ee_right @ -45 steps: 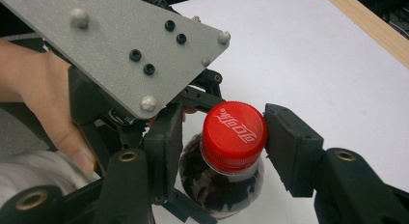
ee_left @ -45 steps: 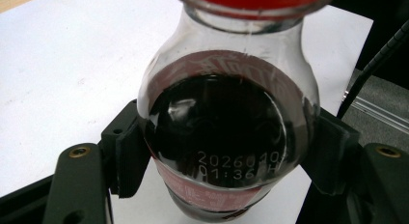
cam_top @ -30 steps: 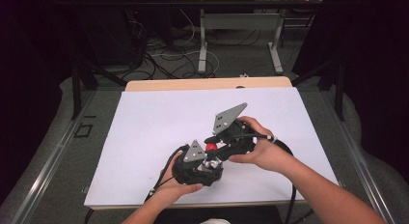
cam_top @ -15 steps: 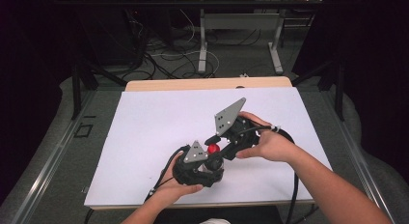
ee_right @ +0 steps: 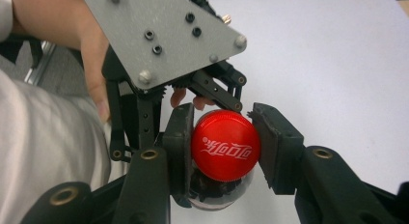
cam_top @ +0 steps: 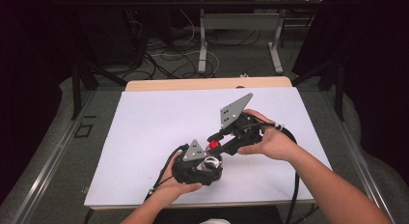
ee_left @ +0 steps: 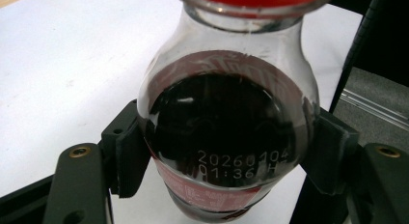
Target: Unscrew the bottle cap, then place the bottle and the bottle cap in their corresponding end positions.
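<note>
clearly the step in hand is unscrewing: the left tongs (cam_top: 205,162) pinch the round belly of a small bottle (ee_left: 226,132) of dark drink, held low over the white worktop (cam_top: 144,122) near its front edge, while the right tongs (ee_right: 224,147) have just been closing and now clamp the red cap (ee_right: 225,144) from both sides. next likely calls for a twist of the right wrist with the left hand (cam_top: 171,190) bracing. both forearms reach in, tongs meeting nose to nose.

Wood table (cam_top: 159,84), white sheet (cam_top: 144,132) on top.
</note>
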A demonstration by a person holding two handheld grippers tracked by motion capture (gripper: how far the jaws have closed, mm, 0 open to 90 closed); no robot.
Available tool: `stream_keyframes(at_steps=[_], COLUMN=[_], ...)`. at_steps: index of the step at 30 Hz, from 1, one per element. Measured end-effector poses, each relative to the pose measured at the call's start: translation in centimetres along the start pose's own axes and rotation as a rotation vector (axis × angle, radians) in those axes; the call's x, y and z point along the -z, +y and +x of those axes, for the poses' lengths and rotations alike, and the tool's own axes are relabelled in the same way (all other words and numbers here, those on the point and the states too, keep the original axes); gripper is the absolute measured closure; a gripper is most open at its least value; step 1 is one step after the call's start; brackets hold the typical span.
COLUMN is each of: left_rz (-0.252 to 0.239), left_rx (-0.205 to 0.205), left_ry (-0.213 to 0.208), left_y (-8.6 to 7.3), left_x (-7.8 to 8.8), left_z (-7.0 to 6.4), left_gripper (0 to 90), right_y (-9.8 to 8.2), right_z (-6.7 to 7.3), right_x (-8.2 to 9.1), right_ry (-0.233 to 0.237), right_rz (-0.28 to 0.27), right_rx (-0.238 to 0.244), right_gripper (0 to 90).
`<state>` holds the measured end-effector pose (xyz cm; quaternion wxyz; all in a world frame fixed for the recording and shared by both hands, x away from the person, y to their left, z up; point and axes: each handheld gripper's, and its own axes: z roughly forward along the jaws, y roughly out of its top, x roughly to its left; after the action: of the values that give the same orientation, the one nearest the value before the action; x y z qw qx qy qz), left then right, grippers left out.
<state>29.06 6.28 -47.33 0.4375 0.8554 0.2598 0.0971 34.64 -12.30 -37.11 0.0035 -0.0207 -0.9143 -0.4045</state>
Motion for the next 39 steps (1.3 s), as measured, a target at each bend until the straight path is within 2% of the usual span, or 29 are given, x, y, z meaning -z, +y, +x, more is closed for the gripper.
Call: stream_keyframes(at_steps=[1,3,4,5,7,10,11,14,15,20,22,23,25,28,29,31,33,37,39], left_rz=[-0.01,-0.003,-0.01,-0.008,-0.009,0.0,-0.007,-0.006,-0.01,-0.009,-0.011,-0.013,-0.021,-0.026,-0.034,-0.031,-0.035,-0.033,-0.042], left_rx=[0.005,0.019,0.013,0.03,0.019,0.034,0.036,0.045,0.053,0.063,0.065,0.074,0.072,0.069,0.079,0.082,0.087,0.085,0.104], left_ry=[0.012,0.009,0.015,0.014,0.027,0.021,0.038,0.042,0.044,0.061,0.068,0.067,0.081,0.091,0.094,0.1,0.105,0.116,0.121], left_y=[-0.1,-0.1,-0.1,-0.1,-0.1,-0.1,-0.2,-0.2,-0.2,0.1,0.4,0.5,1.0,1.9,2.2,2.9,3.6,5.0,5.7], left_x=[-0.1,0.0,0.0,0.1,0.2,0.3,0.2,0.2,0.1,0.0,0.0,0.0,0.0,-0.1,-0.2,-0.3,-0.5,-1.0,-1.4], left_z=[0.0,0.1,0.3,0.3,0.6,1.0,1.1,1.6,1.7,2.6,3.0,3.2,3.7,4.5,4.6,5.1,5.6,6.7,7.1], left_gripper=[29.9,29.9,29.9,29.9,29.8,29.9,29.9,29.9,29.9,29.9,29.9,29.9,29.9,29.9,29.9,29.9,29.9,29.9,29.9], right_y=[0.0,-0.1,-0.2,-0.3,-0.5,-1.0,-1.1,-1.6,-1.7,-2.6,-2.9,-3.1,-3.4,-3.8,-4.0,-4.3,-4.5,-5.1,-5.4], right_z=[0.0,-0.1,-0.2,-0.3,-0.4,-0.7,-0.7,-0.9,-0.8,-1.0,-0.9,-1.0,-1.0,-1.0,-1.0,-1.1,-1.1,-1.5,-1.6], right_x=[0.2,0.5,0.6,0.7,0.9,1.0,1.0,1.1,1.0,0.9,0.9,0.9,0.9,0.9,0.8,0.7,0.7,0.8,0.8], right_ry=[-0.015,-0.03,-0.038,-0.046,-0.062,-0.09,-0.103,-0.122,-0.136,-0.201,-0.22,-0.238,-0.264,-0.261,-0.266,-0.271,-0.285,-0.303,-0.312], right_rz=[-0.007,0.001,0.005,0.005,0.011,0.014,0.013,0.02,0.027,0.038,0.045,0.043,0.046,0.048,0.05,0.049,0.048,0.045,0.041], right_rx=[-0.003,-0.017,-0.02,-0.03,-0.046,-0.052,-0.069,-0.081,-0.104,-0.149,-0.185,-0.179,-0.201,-0.225,-0.231,-0.228,-0.263,-0.295,-0.31], right_gripper=[60.9,60.9,60.9,61.0,61.0,61.0,61.0,61.0,61.0,61.0,61.1,61.1,61.1,61.1,61.1,61.1,61.1,61.1,61.1])
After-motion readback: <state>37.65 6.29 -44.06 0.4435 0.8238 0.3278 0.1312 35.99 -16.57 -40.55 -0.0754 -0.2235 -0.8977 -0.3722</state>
